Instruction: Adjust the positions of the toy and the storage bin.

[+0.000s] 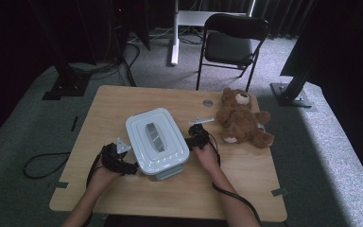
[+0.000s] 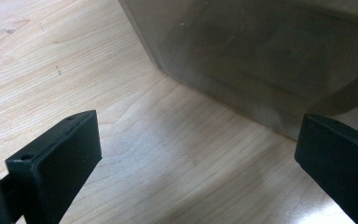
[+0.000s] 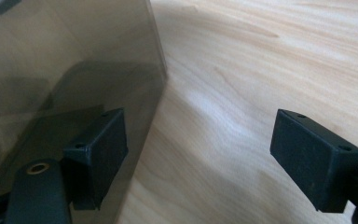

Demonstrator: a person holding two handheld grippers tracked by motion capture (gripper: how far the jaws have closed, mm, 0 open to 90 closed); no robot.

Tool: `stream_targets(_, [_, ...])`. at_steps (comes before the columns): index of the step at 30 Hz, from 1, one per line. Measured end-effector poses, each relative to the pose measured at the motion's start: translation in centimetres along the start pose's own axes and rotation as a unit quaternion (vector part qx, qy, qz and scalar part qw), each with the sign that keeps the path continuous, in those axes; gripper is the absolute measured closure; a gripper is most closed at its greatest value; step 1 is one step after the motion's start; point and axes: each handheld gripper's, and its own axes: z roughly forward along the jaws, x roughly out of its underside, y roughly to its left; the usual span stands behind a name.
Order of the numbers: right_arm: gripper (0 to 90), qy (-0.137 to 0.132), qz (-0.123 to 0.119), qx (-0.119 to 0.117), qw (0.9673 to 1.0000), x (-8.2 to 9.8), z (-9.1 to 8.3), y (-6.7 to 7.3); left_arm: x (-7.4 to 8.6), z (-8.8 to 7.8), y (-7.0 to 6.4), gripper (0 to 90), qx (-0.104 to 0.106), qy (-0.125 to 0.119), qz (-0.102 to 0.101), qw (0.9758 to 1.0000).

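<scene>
While lidded, box (image 1: 156, 140) lengthwise away

Light wooden table (image 1: 123, 101), rounded corners, standing on grey carpet. A lidded pale box (image 1: 156, 140) sits near the centre; the gripper views show its smoky translucent wall meeting the wood grain. A brown teddy bear (image 1: 242, 118) lies toward the far right corner. Small round hole (image 1: 208, 102) in the top (near the bear's head).
</scene>
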Motion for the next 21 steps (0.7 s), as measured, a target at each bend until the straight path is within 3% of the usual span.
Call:
stream_targets(6, [18.4,0.004,-0.012,0.0,0.9999,0.8,-1.2,-0.6,-0.1,-0.4,-1.7,0.9,0.014,-0.012,0.001,0.9998])
stream_targets(13, [19.5,0.005,-0.019,-0.016,0.9997,2.2,-2.7,-1.5,-0.6,-0.6,-3.9,0.9,0.03,-0.008,0.021,0.9993])
stream_targets(21, [19.7,0.004,-0.019,-0.018,0.9996,3.2,-4.0,-2.0,-0.9,-0.7,-5.2,0.9,0.042,-0.007,0.029,0.9987])
